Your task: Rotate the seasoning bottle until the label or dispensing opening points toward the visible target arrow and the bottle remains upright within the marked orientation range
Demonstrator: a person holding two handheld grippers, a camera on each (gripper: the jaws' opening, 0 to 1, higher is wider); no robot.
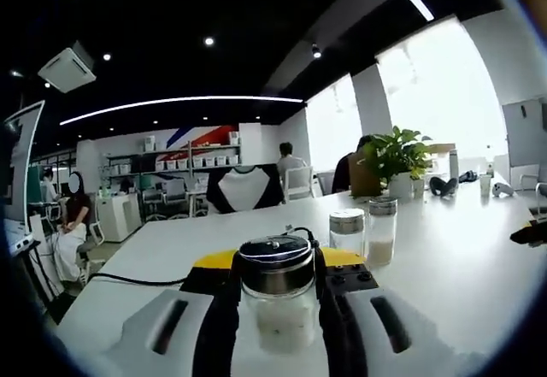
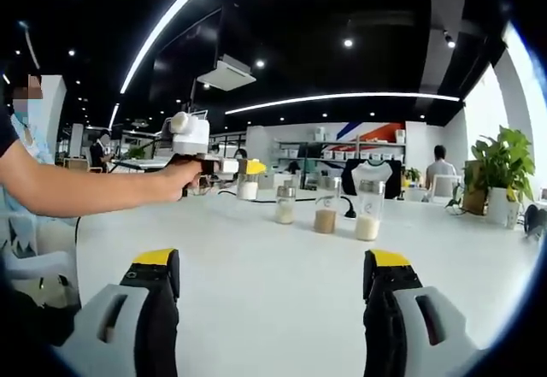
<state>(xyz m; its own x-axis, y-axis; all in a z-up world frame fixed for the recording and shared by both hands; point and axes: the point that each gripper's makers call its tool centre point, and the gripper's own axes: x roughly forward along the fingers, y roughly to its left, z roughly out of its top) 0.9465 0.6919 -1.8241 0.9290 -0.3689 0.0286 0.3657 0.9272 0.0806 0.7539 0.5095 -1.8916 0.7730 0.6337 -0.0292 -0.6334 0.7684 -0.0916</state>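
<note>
1. Bottle first: your left claw (image 1: 278, 326) has a clear seasoning bottle (image 1: 276, 296) with a dark shiny cap squeezed between its two jaws, the black pads pressed against the glass on both sides. You hold it low on the body, which looks meant to keep it upright while you turn it.
2. White powder fills the lower part of that bottle, so judge it bottom-heavy enough to stay steady if you twist slowly.
3. Just beyond the left claw, slightly to its right, two more shakers (image 1: 365, 230) stand on the white bench (image 1: 453, 257), apart from the held one, so they leave room for the turn.
4. Your right claw (image 2: 272, 309) is spread wide and holds nothing; only bare bench lies between its jaws. It sits well back, probably to stay out of the way.
5. From the right gripper view, three jars (image 2: 325, 210) stand in a loose row ahead of the right claw, and farther left your hand (image 2: 184, 176) holds the other tool at a bottle (image 2: 248, 187).
6. No target arrow or marked range can be made out, so you cannot yet judge how far the turn must go.
</note>
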